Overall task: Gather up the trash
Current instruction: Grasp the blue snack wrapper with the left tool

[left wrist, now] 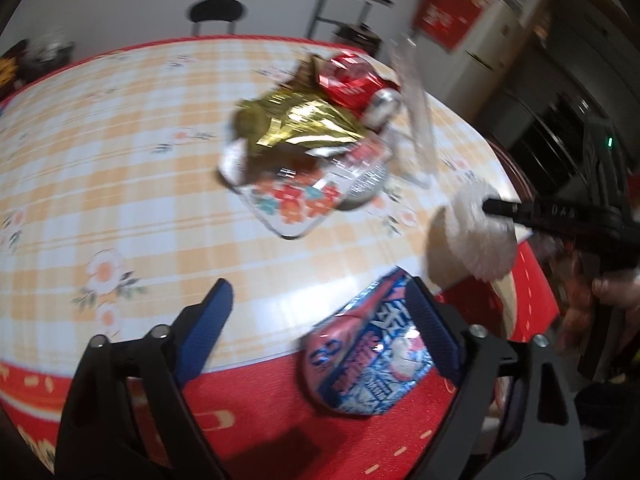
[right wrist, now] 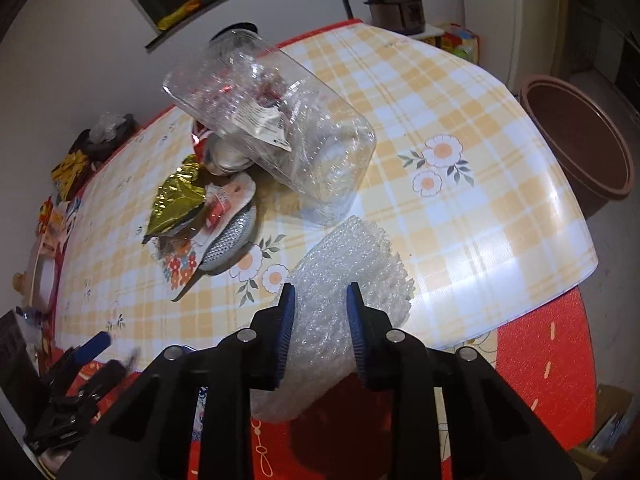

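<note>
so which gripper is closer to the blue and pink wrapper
Left. The left gripper has the blue and pink wrapper between its open fingers; the right gripper is off to its side, shut on bubble wrap.

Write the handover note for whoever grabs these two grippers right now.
Right gripper: shut on the bubble wrap at the table's near edge.
Left gripper: open, jaws around the pink-blue wrapper, no grip yet.
Still on the table: clear plastic jar, gold wrapper, red wrapper, other packets in that pile.
Done: nothing visibly binned. Left: everything.

Blurred print on the pink-blue wrapper (left wrist: 366, 354) seems unreadable.
</note>
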The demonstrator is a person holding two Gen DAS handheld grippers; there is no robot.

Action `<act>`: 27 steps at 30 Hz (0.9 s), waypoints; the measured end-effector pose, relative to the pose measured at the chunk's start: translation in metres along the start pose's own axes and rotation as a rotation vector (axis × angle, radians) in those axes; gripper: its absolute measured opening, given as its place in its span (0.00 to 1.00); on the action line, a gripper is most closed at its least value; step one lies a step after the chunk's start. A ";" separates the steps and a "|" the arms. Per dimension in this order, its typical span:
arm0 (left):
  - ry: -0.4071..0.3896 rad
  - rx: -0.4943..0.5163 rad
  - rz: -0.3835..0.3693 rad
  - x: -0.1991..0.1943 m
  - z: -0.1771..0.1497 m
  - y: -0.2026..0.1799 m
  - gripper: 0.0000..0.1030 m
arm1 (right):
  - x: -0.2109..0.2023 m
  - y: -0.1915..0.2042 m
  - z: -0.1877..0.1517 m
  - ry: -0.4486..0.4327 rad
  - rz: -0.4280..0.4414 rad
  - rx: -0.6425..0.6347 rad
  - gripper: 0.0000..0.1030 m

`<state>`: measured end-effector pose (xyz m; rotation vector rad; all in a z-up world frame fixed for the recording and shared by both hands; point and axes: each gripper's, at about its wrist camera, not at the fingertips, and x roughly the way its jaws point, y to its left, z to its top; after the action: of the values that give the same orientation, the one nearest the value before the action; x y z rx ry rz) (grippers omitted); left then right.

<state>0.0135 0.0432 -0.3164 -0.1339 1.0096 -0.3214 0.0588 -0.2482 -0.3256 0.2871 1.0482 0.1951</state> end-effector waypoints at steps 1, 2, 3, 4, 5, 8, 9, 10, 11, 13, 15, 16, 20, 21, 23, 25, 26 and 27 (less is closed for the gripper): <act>0.013 0.024 -0.015 0.004 0.002 -0.003 0.78 | -0.002 0.000 0.000 -0.007 0.004 -0.007 0.24; 0.032 0.056 -0.037 0.009 0.004 -0.007 0.76 | -0.006 0.000 0.000 -0.018 0.012 -0.018 0.24; 0.045 0.073 -0.050 0.013 0.004 -0.009 0.73 | -0.007 0.000 0.000 -0.024 0.016 -0.023 0.23; 0.062 0.094 -0.066 0.017 0.005 -0.012 0.71 | -0.009 -0.001 -0.001 -0.029 0.019 -0.029 0.23; 0.084 0.121 -0.085 0.023 0.006 -0.015 0.69 | -0.009 -0.001 -0.002 -0.032 0.020 -0.032 0.23; 0.130 0.174 -0.119 0.036 0.008 -0.021 0.64 | -0.011 -0.004 -0.003 -0.037 0.026 -0.029 0.23; 0.143 0.183 -0.130 0.039 0.009 -0.022 0.64 | -0.011 -0.006 -0.004 -0.038 0.026 -0.025 0.23; 0.160 0.192 -0.144 0.044 0.009 -0.024 0.64 | -0.012 -0.008 -0.004 -0.039 0.026 -0.021 0.23; 0.175 0.200 -0.154 0.048 0.010 -0.025 0.63 | -0.012 -0.010 -0.005 -0.038 0.025 -0.016 0.23; 0.197 0.213 -0.173 0.055 0.011 -0.028 0.63 | -0.012 -0.013 -0.006 -0.037 0.024 -0.008 0.23; 0.227 0.217 -0.202 0.061 0.013 -0.029 0.62 | -0.013 -0.016 -0.006 -0.039 0.020 -0.001 0.23; 0.240 0.221 -0.213 0.065 0.013 -0.030 0.62 | -0.013 -0.017 -0.006 -0.040 0.019 0.003 0.23; 0.295 0.227 -0.222 0.076 0.012 -0.031 0.51 | -0.016 -0.024 -0.006 -0.048 0.015 0.019 0.23; 0.302 0.222 -0.226 0.078 0.012 -0.032 0.49 | -0.017 -0.025 -0.006 -0.049 0.014 0.022 0.23; 0.311 0.203 -0.251 0.079 0.014 -0.030 0.44 | -0.018 -0.028 -0.006 -0.052 0.012 0.029 0.23; 0.309 0.197 -0.261 0.078 0.014 -0.029 0.35 | -0.020 -0.031 -0.005 -0.057 0.010 0.035 0.23; 0.305 0.194 -0.266 0.075 0.012 -0.028 0.26 | -0.022 -0.032 -0.004 -0.061 0.010 0.037 0.23; 0.294 0.187 -0.274 0.073 0.013 -0.028 0.19 | -0.023 -0.033 -0.004 -0.064 0.010 0.038 0.23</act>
<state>0.0546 -0.0077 -0.3610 -0.0551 1.2481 -0.6989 0.0453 -0.2858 -0.3196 0.3309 0.9882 0.1739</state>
